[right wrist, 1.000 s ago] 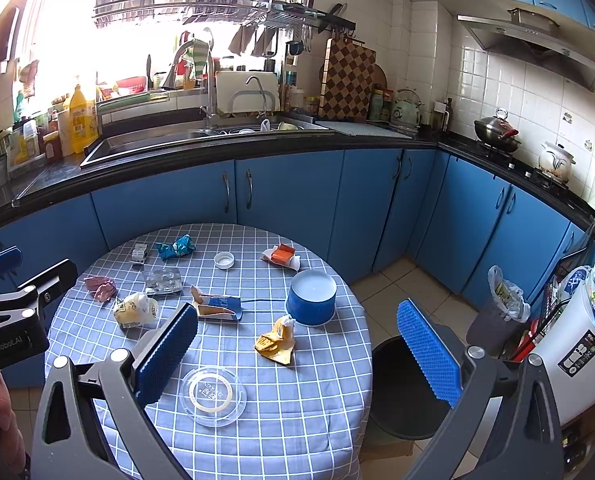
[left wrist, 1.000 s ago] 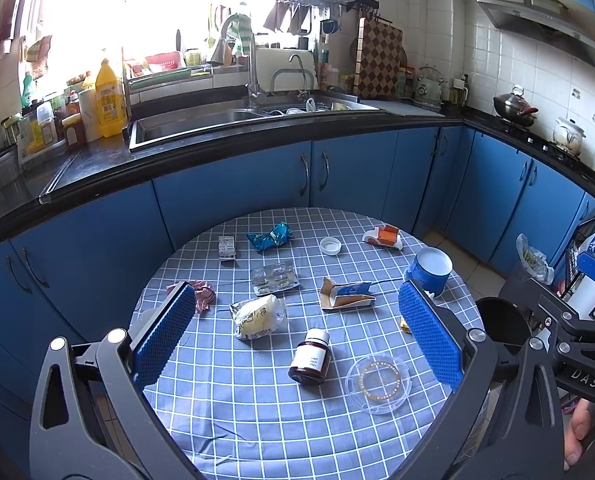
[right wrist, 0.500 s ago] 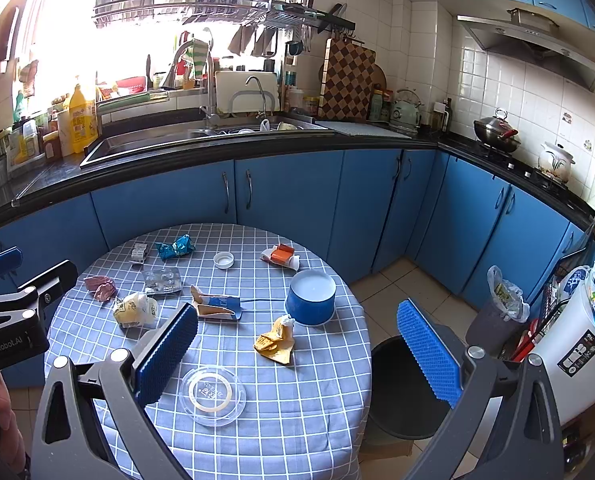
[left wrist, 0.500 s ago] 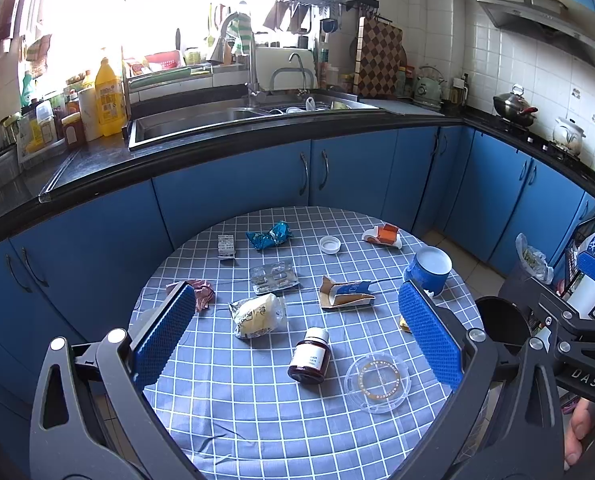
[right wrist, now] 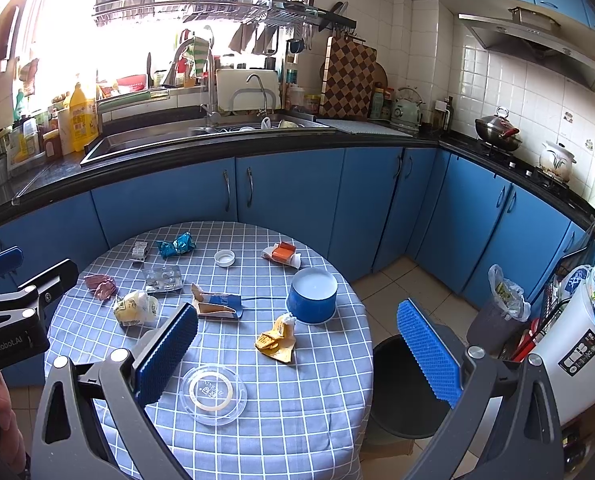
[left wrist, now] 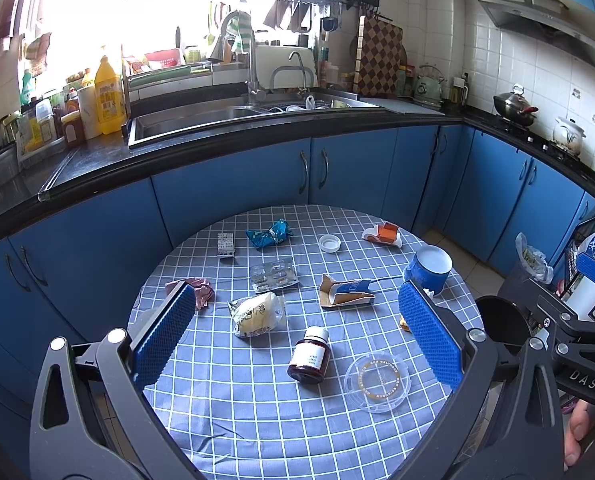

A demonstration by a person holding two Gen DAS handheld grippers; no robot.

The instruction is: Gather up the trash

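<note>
Left wrist view: my left gripper [left wrist: 295, 330] hangs above the near part of the surface [left wrist: 257, 412], jaws spread wide, nothing between them.
Right wrist view: my right gripper [right wrist: 297, 354] hangs off the surface's right edge, jaws spread wide, nothing held.
Trash on surface: bread wrapper [left wrist: 257, 314], brown bottle [left wrist: 309, 358], clear lid [left wrist: 377, 378], torn blue carton [left wrist: 347, 294], blister pack [left wrist: 273, 276], pink wrapper [left wrist: 195, 288], teal wrapper [left wrist: 269, 234], white cap [left wrist: 330, 243], orange packet [left wrist: 383, 234], yellow wrapper [right wrist: 277, 340], small box [left wrist: 225, 245].
Blue cup [left wrist: 427, 270]: upside down, near the right edge.
Bin [right wrist: 407, 384]: black, open, on the floor just beside the surface's right edge.
Step in hand: I judge collecting not yet begun; all pieces lie loose.
Next move: lower one gripper over a near piece, likely the bottle or the bread wrapper, and close.
Edges: the clear lid lies near the front edge; a push could slide it off.
Open room: bare cloth in front of the bottle; free air between surface and bin.
</note>
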